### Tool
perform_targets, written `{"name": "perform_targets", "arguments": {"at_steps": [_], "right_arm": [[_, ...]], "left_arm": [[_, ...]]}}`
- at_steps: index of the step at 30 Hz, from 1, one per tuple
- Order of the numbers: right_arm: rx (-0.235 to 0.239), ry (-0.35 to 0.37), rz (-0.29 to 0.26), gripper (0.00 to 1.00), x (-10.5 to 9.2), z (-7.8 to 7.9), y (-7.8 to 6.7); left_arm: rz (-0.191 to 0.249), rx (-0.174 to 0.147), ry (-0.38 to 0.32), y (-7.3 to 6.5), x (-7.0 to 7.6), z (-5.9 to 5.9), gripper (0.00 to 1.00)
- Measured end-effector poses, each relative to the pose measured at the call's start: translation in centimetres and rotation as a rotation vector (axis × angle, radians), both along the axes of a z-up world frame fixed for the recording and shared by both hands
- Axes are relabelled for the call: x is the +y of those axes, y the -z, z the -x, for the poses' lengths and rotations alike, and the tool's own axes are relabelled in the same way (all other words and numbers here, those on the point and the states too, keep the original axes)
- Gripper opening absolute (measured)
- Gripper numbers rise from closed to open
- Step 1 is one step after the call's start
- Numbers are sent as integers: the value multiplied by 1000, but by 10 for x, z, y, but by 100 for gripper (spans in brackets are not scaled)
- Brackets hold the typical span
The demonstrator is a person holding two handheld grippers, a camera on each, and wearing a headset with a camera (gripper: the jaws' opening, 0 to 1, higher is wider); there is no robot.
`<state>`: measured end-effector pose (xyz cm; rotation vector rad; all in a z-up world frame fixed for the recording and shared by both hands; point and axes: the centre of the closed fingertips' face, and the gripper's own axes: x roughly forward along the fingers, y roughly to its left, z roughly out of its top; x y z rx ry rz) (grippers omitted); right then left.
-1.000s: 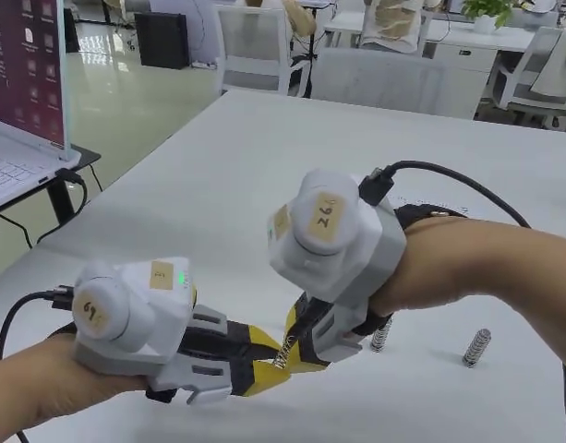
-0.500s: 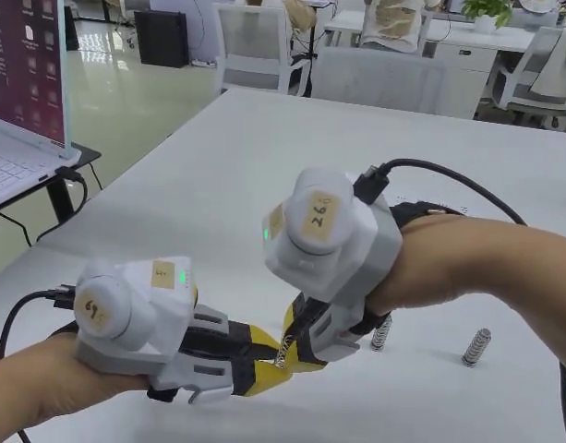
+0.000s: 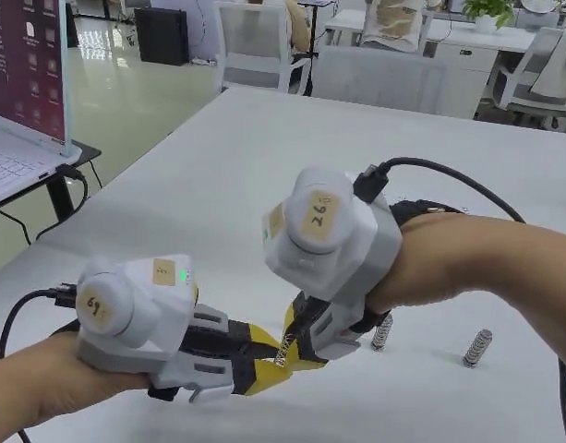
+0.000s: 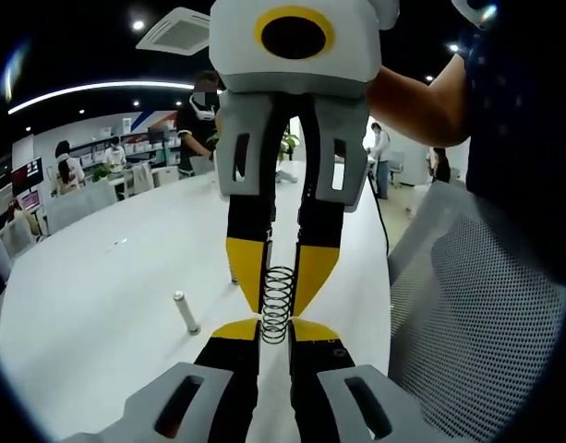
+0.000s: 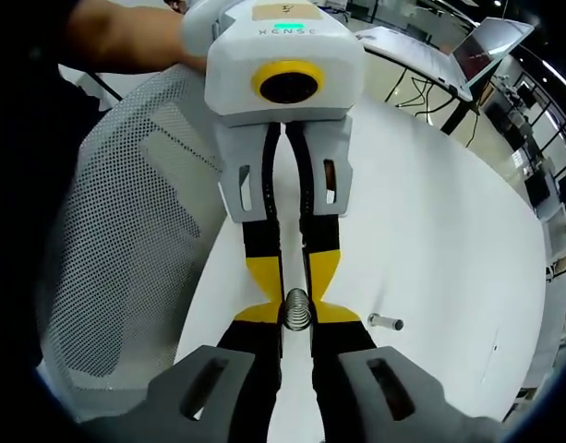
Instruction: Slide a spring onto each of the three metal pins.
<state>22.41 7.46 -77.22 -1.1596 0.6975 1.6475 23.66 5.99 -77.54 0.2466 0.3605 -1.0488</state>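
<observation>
My left gripper (image 3: 267, 365) reaches in from the lower left and my right gripper (image 3: 293, 345) comes down from above. They meet tip to tip over the white table (image 3: 264, 166), with a small metal spring (image 3: 283, 349) between the yellow tips. In the left gripper view the spring (image 4: 276, 303) runs along the right gripper's fingers (image 4: 246, 268), and its lower end is pinched in my left gripper (image 4: 275, 334). In the right gripper view the spring (image 5: 298, 309) shows end-on, clamped in my right gripper (image 5: 298, 323). A grey pin (image 4: 186, 312) stands on the table to the left.
Two springs (image 3: 382, 332) (image 3: 476, 347) stand tilted on the table right of the grippers. An open laptop (image 3: 15, 101) sits on a stand at far left. A black cable (image 3: 449, 175) arches over my right forearm. White chairs (image 3: 255, 46) line the table's far edge.
</observation>
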Motion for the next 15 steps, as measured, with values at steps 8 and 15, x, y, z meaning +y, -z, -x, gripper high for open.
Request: {"name": "perform_targets", "arguments": {"at_steps": [8,15], "right_arm": [[-13,15,9,8,-5,-8,-1],[-16,24,20,8,-10,-12,0]], "left_arm": [[2,21,-14,5,5,-2,12],[3,24,-38,5,7,-3,22]]}}
